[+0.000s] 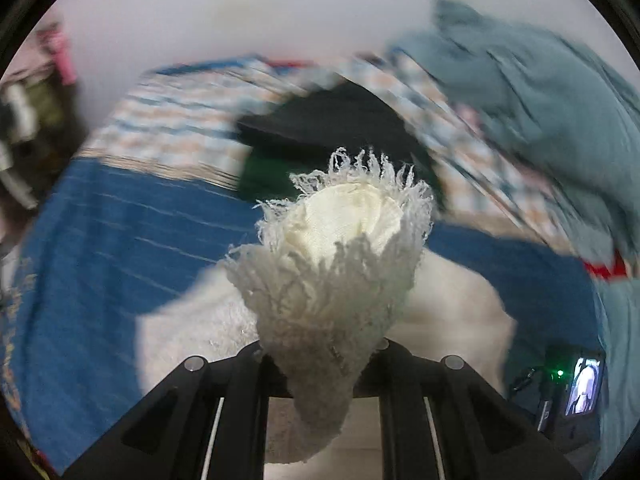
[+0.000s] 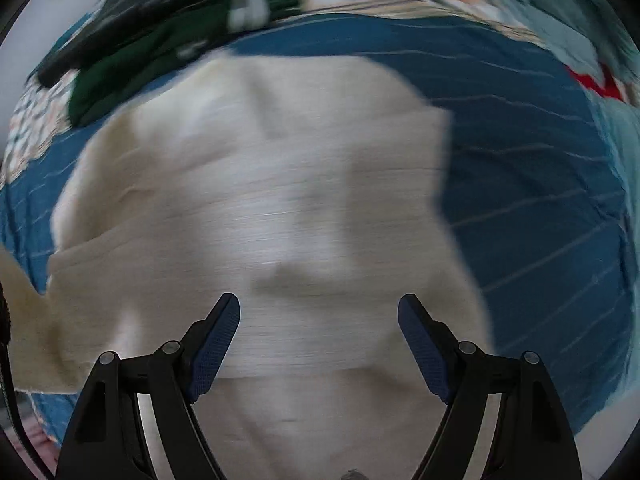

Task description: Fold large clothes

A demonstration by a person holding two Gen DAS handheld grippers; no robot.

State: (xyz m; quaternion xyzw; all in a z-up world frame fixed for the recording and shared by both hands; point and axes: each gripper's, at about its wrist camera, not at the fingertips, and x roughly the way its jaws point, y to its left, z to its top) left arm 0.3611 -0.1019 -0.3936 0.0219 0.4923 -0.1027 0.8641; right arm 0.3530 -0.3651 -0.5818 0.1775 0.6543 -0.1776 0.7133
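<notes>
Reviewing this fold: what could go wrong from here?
1. The left gripper pinches only the frayed fringe of the cream cloth; it may slip or tear.
2. The right gripper is open, so the cloth hangs from one side and may bunch.
3. The dark clothes nearby could snag.

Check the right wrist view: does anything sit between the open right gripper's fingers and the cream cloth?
Nothing does. The right gripper is open, with only cream cloth visible in its gap; contact can't be judged.

The cloth [image 2: 260, 184] lies on the bedspread [image 2: 532, 184], clothes pile [image 2: 160, 40] behind it.
</notes>
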